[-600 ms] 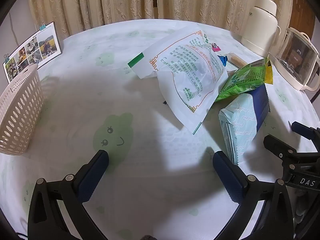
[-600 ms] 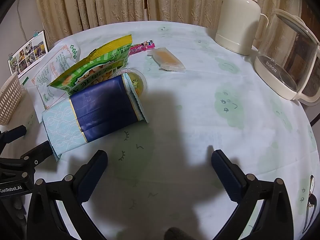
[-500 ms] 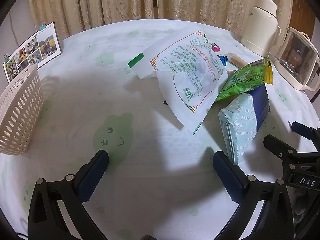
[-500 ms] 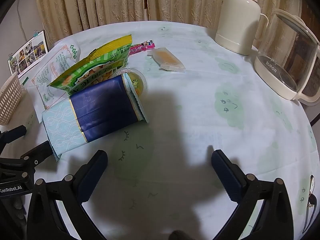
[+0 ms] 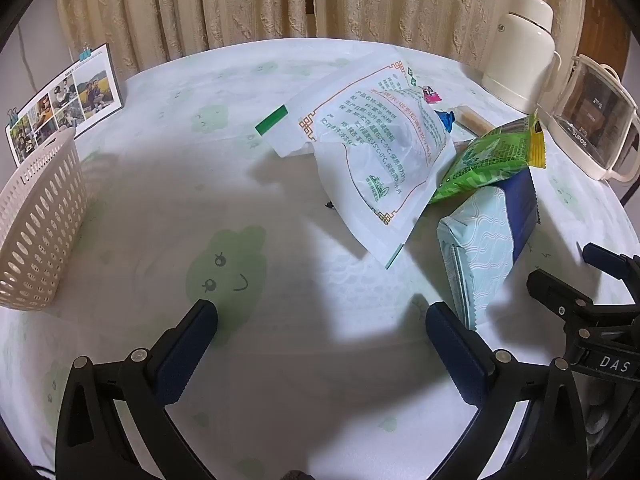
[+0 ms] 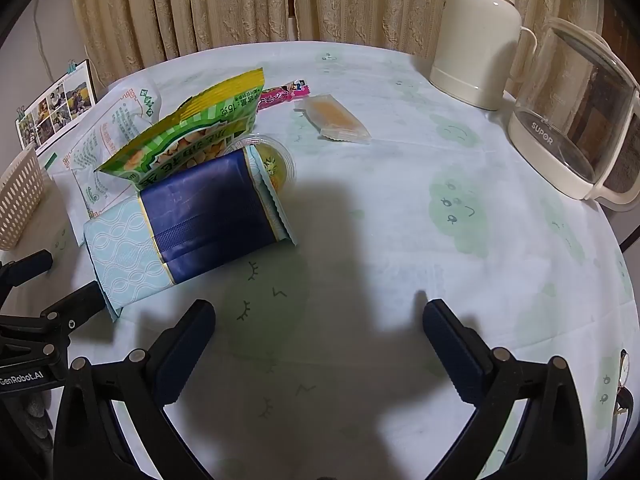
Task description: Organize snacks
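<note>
A pile of snacks lies mid-table. A big white bag [image 5: 380, 152] with green print leans on a green and yellow snack bag [image 5: 488, 160] and a blue and pale-teal packet [image 5: 488, 236]. In the right wrist view the blue packet [image 6: 208, 216] lies nearest, the green bag [image 6: 192, 140] behind it, a small clear cup [image 6: 276, 164] beside it, then a pink stick [image 6: 284, 94] and a clear wrapped orange bar [image 6: 334, 118]. My left gripper [image 5: 320, 324] hovers open over bare cloth. My right gripper [image 6: 318, 322] is open too, holding nothing.
A cream perforated basket [image 5: 36, 220] stands at the left edge, a photo card [image 5: 64, 100] behind it. A cream thermos [image 6: 476, 36] and a glass kettle [image 6: 576, 120] stand at the back right. Curtains hang behind the round table [image 6: 400, 260].
</note>
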`<state>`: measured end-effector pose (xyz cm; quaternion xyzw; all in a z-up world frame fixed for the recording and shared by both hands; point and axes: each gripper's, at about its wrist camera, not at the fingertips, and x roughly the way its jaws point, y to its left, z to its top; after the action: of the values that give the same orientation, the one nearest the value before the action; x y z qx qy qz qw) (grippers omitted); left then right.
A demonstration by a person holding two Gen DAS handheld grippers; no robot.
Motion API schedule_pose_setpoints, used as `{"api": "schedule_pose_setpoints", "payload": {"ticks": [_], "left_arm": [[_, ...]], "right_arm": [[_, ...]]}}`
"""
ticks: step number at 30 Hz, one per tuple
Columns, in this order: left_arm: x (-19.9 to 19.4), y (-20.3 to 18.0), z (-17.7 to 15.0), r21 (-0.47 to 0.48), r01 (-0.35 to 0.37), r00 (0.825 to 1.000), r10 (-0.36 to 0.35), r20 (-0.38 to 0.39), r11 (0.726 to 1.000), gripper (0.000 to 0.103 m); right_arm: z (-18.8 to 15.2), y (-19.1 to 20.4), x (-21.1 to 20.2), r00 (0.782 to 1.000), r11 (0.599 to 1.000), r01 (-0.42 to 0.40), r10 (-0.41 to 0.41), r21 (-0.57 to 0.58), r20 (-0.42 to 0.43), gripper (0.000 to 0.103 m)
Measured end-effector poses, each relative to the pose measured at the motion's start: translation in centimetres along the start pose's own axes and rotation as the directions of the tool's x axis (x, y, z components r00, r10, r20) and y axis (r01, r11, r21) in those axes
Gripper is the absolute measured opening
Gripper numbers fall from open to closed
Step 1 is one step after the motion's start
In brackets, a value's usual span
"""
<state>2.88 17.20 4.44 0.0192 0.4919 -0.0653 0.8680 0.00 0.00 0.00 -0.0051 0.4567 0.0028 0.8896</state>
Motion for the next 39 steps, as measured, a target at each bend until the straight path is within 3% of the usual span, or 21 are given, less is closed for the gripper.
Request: {"api": "schedule_pose_setpoints", "payload": {"ticks": [16,39], "left_arm": [[0.27,0.26,0.17,0.063,0.044,0.999,-0.042,-0.029,0.997,0.103],[0.07,0.16,0.07,0.06,0.037,0.999,-0.036,-0.023,0.998,0.103]], "right_arm": [[-0.08,-0.66,-0.19,1.0,1.0,-0.019,0.019,-0.017,-0.013,0.103],[-0.19,-0.25,-0.24,1.0,1.0,-0.022,0.022,-0.016,-0.009,0.103]]}}
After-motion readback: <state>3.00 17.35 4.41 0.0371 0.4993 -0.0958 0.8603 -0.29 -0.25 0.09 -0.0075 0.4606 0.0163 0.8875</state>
